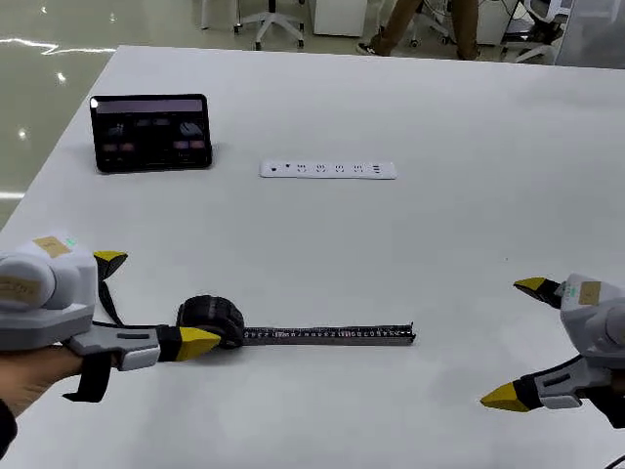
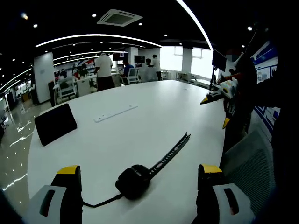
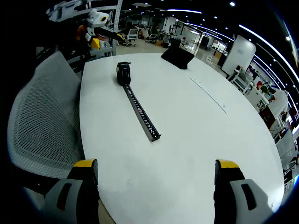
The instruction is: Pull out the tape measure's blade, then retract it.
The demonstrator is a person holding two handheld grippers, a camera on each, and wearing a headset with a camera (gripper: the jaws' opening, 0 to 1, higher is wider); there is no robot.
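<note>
The tape measure's black case (image 1: pixel 209 319) lies on the white table (image 1: pixel 459 205), between the wide-open jaws of the left gripper (image 1: pixel 152 300) and close in front of its body. One yellow jaw tip sits right by the case, but I cannot tell whether it touches. Nothing is clamped.

The blade (image 1: pixel 327 335) is drawn out and lies flat. Its long axis runs straight away from the left gripper toward the right gripper (image 1: pixel 518 340). The hooked end points at that gripper's open gap but stops well short of it. The right gripper's jaws also stand wide, with nothing between them.

As I judge it, the pull-out is done and the retraction is left. The blade rests extended with neither gripper holding it, so the lock is probably engaged and would need releasing at the case.

Farther out, beyond the blade from both grippers, lie a white power strip (image 1: pixel 328 170) and a propped dark tablet (image 1: pixel 151 132).
</note>
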